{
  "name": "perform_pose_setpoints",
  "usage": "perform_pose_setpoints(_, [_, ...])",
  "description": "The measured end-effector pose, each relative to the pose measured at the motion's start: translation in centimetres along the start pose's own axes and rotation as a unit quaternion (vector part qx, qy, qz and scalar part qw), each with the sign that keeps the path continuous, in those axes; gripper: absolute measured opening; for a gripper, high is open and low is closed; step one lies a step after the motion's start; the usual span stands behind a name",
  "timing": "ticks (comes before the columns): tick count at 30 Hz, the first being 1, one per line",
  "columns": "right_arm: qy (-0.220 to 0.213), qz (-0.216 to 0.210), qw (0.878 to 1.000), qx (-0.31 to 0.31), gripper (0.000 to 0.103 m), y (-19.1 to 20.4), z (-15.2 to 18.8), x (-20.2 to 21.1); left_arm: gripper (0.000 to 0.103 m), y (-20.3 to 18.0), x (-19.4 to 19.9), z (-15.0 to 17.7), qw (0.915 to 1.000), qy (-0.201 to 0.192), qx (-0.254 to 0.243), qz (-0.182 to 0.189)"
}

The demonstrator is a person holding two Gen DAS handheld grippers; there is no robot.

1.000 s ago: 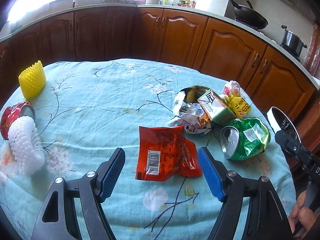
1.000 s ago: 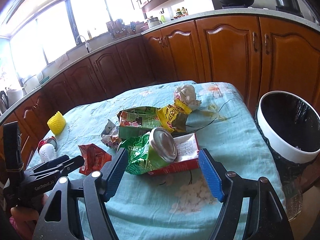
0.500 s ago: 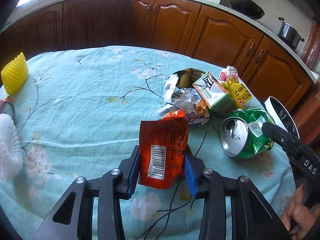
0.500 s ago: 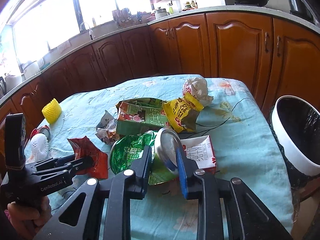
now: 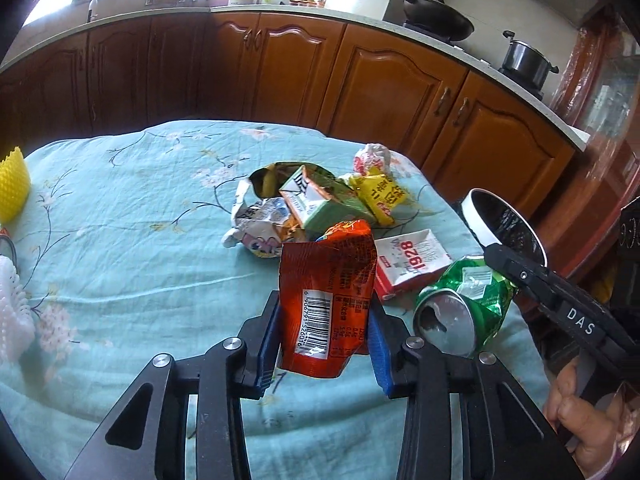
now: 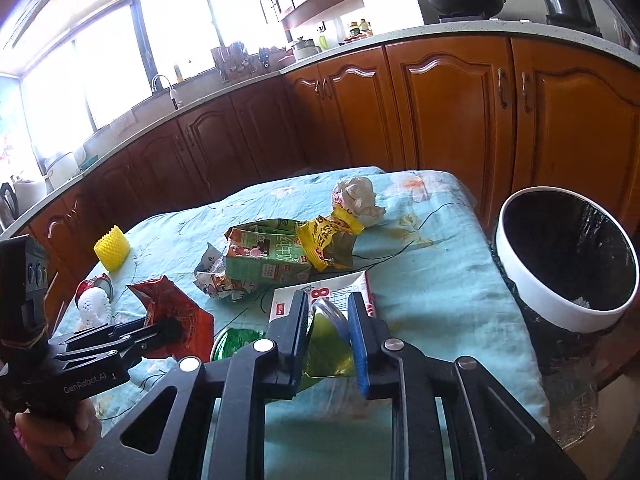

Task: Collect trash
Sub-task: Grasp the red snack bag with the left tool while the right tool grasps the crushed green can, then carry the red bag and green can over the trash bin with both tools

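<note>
Fingers of the left gripper (image 5: 325,342) are clamped on a red wrapper (image 5: 328,296) and those of the right gripper (image 6: 329,334) on a crushed green can (image 5: 466,306), so both can be carried to the bin (image 6: 560,312).

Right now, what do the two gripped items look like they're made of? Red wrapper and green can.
Red wrapper: thin plastic film, probably foil-lined; glossy, creased, with a printed barcode, it crumples between the left gripper pads. Green can: thin metal, likely aluminium; bare silvery end with an opening, dented shiny green printed wall, crushed out of round in the right gripper.
</note>
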State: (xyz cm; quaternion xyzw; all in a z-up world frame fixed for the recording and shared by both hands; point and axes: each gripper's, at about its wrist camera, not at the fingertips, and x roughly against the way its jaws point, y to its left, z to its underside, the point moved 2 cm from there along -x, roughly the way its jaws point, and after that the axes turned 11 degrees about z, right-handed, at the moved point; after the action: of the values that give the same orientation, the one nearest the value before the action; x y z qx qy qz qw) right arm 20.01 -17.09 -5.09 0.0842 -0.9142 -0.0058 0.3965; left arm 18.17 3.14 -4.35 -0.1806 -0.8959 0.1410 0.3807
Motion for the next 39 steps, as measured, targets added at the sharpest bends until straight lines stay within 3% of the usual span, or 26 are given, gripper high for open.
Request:
perform_pose_setpoints(2, [0.009,0.002,1.0,0.003,0.016,-0.5,0.4,0.0,0.038,-0.6,0.0,0.1,1.0,0.002,-0.005,0.006])
perform_pose_setpoints(4, [0.026,0.001,1.0,0.006,0.001,-0.9,1.1,-0.2,0.038,-0.7,-0.1,0.2,0.9999,0.005,-0.007,0.007])
perform_pose_setpoints(10, [0.07,-0.017,0.997,0.004,0.008,-2.2,3.3,-0.5,0.038,-0.8,-0.5,0.7,0.9999,0.014,-0.004,0.008])
perform_pose_setpoints(13, [0.076,-0.028,0.997,0.002,0.024,-2.6,3.4,0.1,0.038,-0.8,-0.8,0.8,0.9998,0.018,-0.001,0.01])
perform_pose_setpoints(14, [0.077,-0.035,0.996,0.002,0.038,-2.7,3.3,0.3,0.038,-0.9,-0.8,0.8,0.9998,0.018,-0.001,0.01])
perform_pose_setpoints(15, [0.076,-0.04,0.996,0.009,0.044,-2.6,3.3,0.5,0.038,-1.1,-0.8,0.8,0.9998,0.017,-0.002,0.009])
perform_pose_setpoints(17, [0.072,-0.039,0.996,0.029,0.044,-2.2,3.3,0.8,0.038,-1.1,-0.8,0.8,0.9998,0.016,-0.002,0.01])
perform_pose_setpoints(20, [0.087,-0.026,0.994,0.064,0.04,-1.7,3.7,0.0,0.038,-1.2,-0.9,0.9,0.9998,0.017,0.001,0.013])
perform_pose_setpoints(22, [0.106,-0.02,0.991,0.081,0.017,-1.6,4.4,-0.8,0.038,-1.4,-1.0,0.9,0.9997,0.017,0.001,0.015])
perform_pose_setpoints(23, [0.106,-0.016,0.99,0.087,0.015,-1.6,4.7,-0.8,0.038,-1.5,-1.0,0.9,0.9997,0.018,0.0,0.016])
perform_pose_setpoints(29, [0.071,0.009,0.995,0.072,0.015,-2.9,4.4,1.0,0.038,-3.1,-1.5,0.5,0.9992,0.021,-0.012,0.033])
perform_pose_setpoints(39, [0.029,0.051,0.998,-0.002,0.015,-8.7,2.4,3.0,0.038,-7.5,-4.2,-0.5,0.9956,0.038,-0.049,0.07])
